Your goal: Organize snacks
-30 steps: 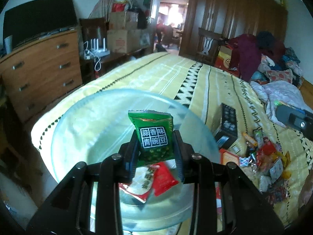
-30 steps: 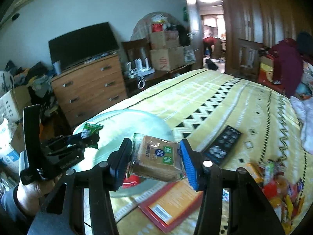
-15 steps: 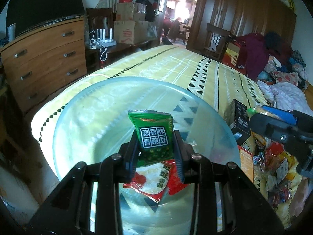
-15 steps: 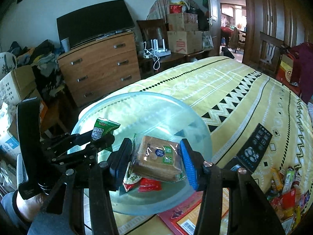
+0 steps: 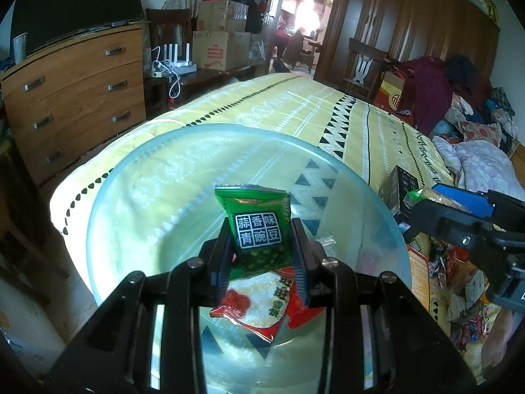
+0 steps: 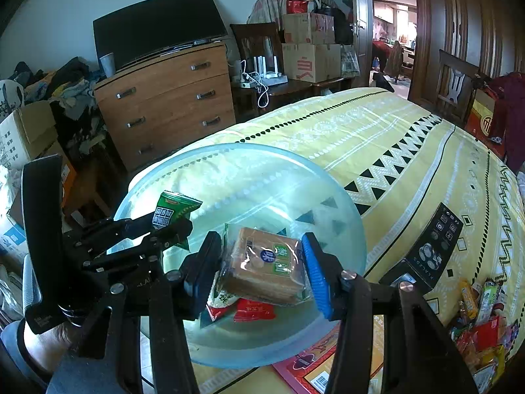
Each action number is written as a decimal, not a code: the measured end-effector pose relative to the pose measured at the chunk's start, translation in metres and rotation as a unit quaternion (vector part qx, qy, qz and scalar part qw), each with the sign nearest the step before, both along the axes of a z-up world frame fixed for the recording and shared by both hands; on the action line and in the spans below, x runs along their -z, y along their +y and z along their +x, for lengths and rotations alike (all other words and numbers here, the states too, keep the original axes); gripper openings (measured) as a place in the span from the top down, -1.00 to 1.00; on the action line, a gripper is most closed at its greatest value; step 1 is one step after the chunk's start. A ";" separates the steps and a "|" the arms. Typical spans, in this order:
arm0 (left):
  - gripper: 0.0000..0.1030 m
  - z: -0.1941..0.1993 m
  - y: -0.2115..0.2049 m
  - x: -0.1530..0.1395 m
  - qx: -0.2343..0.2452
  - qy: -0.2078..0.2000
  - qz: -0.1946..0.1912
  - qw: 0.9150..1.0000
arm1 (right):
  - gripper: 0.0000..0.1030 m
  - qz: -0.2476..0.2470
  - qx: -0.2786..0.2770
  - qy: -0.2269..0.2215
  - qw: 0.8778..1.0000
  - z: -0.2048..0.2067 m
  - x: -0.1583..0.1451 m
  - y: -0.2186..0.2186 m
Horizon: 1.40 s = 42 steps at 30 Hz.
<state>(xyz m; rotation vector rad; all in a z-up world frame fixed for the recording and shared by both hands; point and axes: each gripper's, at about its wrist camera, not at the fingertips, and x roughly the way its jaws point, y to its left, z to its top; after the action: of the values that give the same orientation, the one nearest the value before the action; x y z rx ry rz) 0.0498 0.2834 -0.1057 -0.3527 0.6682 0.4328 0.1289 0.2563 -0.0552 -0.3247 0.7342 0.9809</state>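
Green pea packet [image 5: 259, 229], cracker pack [image 6: 265, 271] above bowl [image 6: 328, 180]

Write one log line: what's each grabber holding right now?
left gripper: green pea packet | right gripper: biscuit pack | both over clear bowl

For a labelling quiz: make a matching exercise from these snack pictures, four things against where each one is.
Things:
1. green pea packet
2. cracker pack
3. red-and-white packet
4. black box

Places:
A. lying in the glass bowl
B. on the bedspread beside the bowl
C. in the left gripper
D. in the right gripper

Pairs: 1-C, 2-D, 3-A, 4-B
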 end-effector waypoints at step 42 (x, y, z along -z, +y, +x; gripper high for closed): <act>0.36 0.012 -0.002 0.007 0.003 0.011 0.010 1.000 | -0.04 0.009 0.003 0.024 1.000 0.011 0.009 0.001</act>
<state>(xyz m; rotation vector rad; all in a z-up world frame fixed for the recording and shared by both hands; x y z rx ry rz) 0.0614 0.2816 -0.1127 -0.3276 0.6849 0.4382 0.1403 0.2576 -0.0646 -0.2837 0.7678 0.9919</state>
